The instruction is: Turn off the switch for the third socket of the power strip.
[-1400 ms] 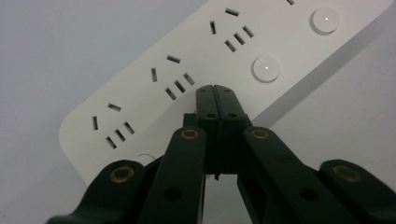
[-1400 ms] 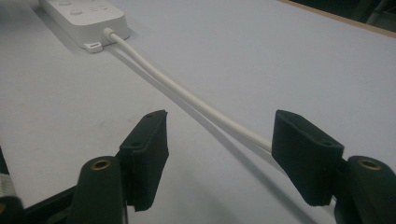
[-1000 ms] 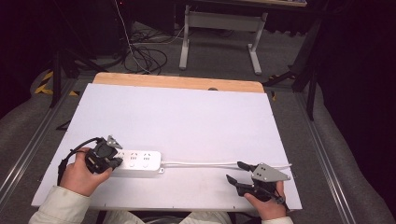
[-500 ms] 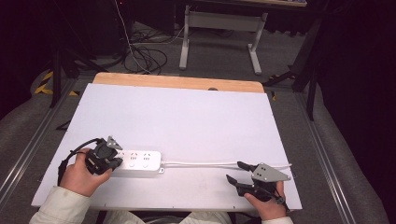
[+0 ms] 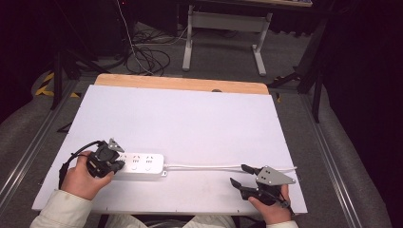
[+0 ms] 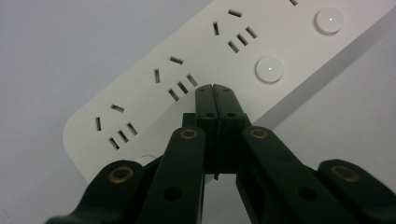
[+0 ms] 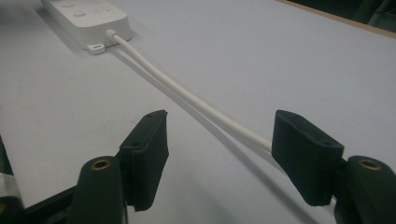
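Near edge, high view: right gripper (image 5: 243, 174) sits at the table's (image 5: 199, 118) near right corner, held in a hand (image 5: 268, 209), grey three-cornered plate on top, pointing left toward the white cord (image 5: 204, 166). Its fingers are spread wide, released, nothing gripped. Right gripper view: right gripper (image 7: 219, 140) has both black fingers (image 7: 149, 140) well apart, cord (image 7: 187, 93) running between them and passing close by the right-side finger; cannot tell if it touches that pad. Cord lies on the white table (image 7: 280, 56) and runs away to the power strip (image 7: 88, 16) at upper left, where it enters the strip's end.

Near left corner, high view: left gripper (image 5: 121, 164) held in the other hand (image 5: 85, 178), light sleeve below it, black cable looping off to the left. Tip is over the left end of the power strip (image 5: 140, 165). Left gripper view: left gripper (image 6: 215, 91) fingers (image 6: 205, 100) clenched together, pads meeting, nothing between them. Closed tip is right at the top face of the power strip (image 6: 140, 84), beside the middle socket group and near a round white button (image 6: 269, 70); touching or just above, cannot tell. A second button (image 6: 328, 20) sits farther along.

Strip lies flat on the table near the front left, long side running left to right, cord trailing right along the front edge.

Farther back: bare white table top, wooden strip (image 5: 180, 84) along the far edge, then grey floor with black cables (image 5: 147, 52) and a white desk frame (image 5: 223, 28).
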`<action>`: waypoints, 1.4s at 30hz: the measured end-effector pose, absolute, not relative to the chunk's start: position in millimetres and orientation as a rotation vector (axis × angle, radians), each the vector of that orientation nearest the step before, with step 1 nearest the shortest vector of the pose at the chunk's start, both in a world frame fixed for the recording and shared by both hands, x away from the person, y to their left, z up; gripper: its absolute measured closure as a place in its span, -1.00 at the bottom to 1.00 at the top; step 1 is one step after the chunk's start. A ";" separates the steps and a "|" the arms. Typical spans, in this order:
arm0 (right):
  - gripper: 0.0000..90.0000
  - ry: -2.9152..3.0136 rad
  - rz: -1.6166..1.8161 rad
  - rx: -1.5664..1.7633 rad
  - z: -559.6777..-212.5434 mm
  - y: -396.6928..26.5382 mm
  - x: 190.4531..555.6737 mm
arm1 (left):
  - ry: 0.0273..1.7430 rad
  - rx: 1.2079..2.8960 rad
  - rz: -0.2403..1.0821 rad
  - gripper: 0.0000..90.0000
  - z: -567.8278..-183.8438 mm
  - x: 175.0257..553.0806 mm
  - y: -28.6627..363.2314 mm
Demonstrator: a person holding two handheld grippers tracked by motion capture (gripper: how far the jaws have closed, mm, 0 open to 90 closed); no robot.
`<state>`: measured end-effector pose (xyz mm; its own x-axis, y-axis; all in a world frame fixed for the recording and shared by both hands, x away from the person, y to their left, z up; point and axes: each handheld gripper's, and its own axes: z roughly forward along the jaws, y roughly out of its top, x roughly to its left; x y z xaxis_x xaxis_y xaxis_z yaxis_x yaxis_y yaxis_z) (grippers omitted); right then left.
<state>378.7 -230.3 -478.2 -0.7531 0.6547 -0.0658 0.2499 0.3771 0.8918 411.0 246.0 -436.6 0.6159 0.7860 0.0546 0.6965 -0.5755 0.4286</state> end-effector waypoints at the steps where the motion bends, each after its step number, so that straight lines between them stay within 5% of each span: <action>1: -0.19 2.232 1.337 0.783 -478.1 -230.3 378.7 | 1.187 2.477 0.336 1.00 -436.7 411.1 246.2; 42: -0.19 2.233 1.338 0.785 -478.9 -231.1 379.8 | 1.052 2.336 0.409 0.85 -401.5 392.4 251.7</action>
